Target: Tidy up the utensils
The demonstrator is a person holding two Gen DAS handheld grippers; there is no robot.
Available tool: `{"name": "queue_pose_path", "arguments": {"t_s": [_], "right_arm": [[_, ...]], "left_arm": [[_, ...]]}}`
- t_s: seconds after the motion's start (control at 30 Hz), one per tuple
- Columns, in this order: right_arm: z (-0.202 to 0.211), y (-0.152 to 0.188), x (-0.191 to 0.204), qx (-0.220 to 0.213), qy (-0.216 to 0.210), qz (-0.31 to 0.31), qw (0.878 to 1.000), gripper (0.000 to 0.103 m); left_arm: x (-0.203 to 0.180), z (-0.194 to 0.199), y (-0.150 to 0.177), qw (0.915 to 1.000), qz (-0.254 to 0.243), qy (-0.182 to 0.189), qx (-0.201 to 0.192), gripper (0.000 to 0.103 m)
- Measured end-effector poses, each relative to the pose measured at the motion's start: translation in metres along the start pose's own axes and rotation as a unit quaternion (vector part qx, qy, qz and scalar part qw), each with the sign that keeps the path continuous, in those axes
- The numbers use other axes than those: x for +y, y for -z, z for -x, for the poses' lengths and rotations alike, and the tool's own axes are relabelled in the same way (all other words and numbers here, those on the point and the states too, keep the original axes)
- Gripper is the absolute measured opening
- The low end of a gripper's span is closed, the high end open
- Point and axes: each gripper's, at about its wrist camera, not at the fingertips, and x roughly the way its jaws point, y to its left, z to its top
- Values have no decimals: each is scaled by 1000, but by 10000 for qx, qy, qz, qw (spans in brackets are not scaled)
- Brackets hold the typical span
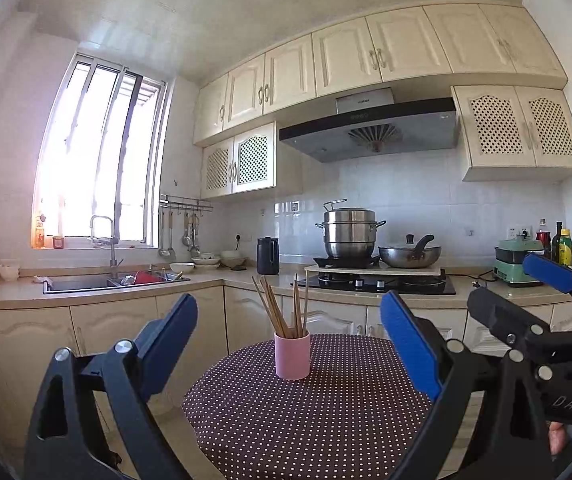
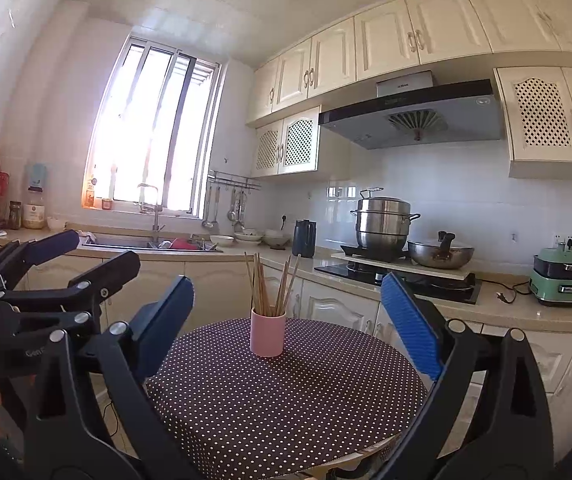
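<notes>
A pink cup stands upright on a round table with a dark cloth full of little white dots. A bunch of wooden chopsticks stands in the cup, and the sticks lean out in different ways at the top. The left gripper is held level in front of the table, and its two blue fingers are spread wide apart with nothing in between them. The cup sits farther back on the table, out past the fingertips, and looks to be in the middle of the gap. It does not touch either finger. The right gripper is just beside the left one and points the same way. Its blue fingers are wide apart too and hold nothing. From the right wrist view the cup shows a bit left of the middle of the gap, again out past the tips and not touching. Behind the table is a kitchen counter with a sink, a black kettle, and a steel pot on the stove.
</notes>
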Motion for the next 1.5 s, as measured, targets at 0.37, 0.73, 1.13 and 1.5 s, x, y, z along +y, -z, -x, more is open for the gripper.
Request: {"name": "queue_pose_path", "arguments": {"t_s": [0.37,0.73,1.13,1.5], "right_arm": [[2,1,0,-31,38,10,10000,93],[3,0,1,-5,31,-5,10000,94],[1,0,3,44,29,-1,10000,94],[0,1,3,55,22,-5,10000,94]], "left_arm": [[-2,1,-1,10000,1,15,-54,91],[-3,2,2,10000,-48,-45,-63,91],[-2,2,4,10000,-47,-63,-36,91],[0,2,5,9999,-73,-72,-24,91]]}}
